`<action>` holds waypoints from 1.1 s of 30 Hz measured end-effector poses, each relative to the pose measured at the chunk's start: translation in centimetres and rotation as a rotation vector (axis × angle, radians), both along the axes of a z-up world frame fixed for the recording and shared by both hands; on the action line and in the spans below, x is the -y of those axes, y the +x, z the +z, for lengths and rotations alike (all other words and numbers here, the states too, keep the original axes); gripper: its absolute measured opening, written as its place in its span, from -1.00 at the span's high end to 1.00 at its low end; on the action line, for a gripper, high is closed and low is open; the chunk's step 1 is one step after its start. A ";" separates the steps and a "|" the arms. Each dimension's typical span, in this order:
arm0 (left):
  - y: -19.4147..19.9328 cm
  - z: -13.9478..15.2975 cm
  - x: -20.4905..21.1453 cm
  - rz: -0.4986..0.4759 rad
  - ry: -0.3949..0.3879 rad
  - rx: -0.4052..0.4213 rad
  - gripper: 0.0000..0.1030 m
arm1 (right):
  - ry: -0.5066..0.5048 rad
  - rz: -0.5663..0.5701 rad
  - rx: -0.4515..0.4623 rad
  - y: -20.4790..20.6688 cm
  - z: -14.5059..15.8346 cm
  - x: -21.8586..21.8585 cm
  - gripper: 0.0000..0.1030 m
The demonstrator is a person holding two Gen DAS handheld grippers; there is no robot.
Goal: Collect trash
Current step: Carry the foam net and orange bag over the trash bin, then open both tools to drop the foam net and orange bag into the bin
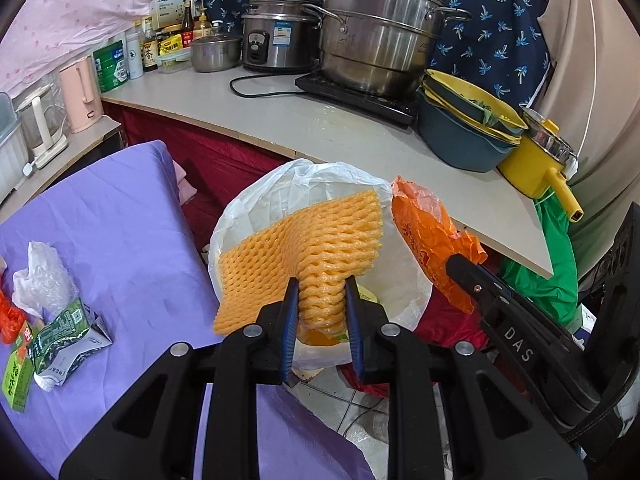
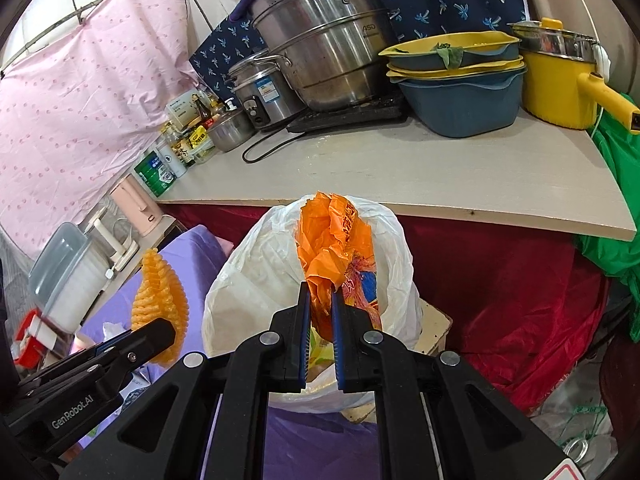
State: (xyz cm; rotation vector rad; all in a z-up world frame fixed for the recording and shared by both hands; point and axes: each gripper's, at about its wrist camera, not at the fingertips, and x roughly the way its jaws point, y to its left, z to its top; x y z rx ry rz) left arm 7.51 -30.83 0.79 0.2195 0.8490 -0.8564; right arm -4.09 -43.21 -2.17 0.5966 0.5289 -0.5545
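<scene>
Trash bag point(image 1: 256, 216), white, mouth open at 12 o'clock from both hand-held grippers. Left hand-held gripper point(image 1: 322, 304) pinches orange foam net point(image 1: 312, 248); right hand-held gripper point(image 2: 320, 312) pinches orange wrapper point(image 2: 332, 248). Both sit over the opening. Lower them past the rim before letting go, net first; it's springy, likely to bounce out.

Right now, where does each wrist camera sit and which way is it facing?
Left wrist: on the left hand-held gripper, angled down at the white trash bag; its fingers pinch orange foam netting, and the right hand-held gripper shows.
Right wrist: on the right hand-held gripper, clamping an orange plastic bag.
Shared: bag, counter, steel pot.
</scene>
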 end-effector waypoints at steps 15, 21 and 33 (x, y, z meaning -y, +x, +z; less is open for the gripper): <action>2.3 -1.0 -0.5 0.048 -0.042 -0.037 0.02 | -0.024 0.024 -0.004 1.9 0.3 -0.3 0.37; 2.9 -0.4 -1.7 0.070 -0.053 -0.026 -0.04 | -0.036 0.034 0.006 2.2 1.1 -1.0 0.37; 3.9 1.5 -5.6 0.151 -0.090 -0.009 -0.04 | -0.069 0.066 0.025 2.3 3.1 -3.4 0.34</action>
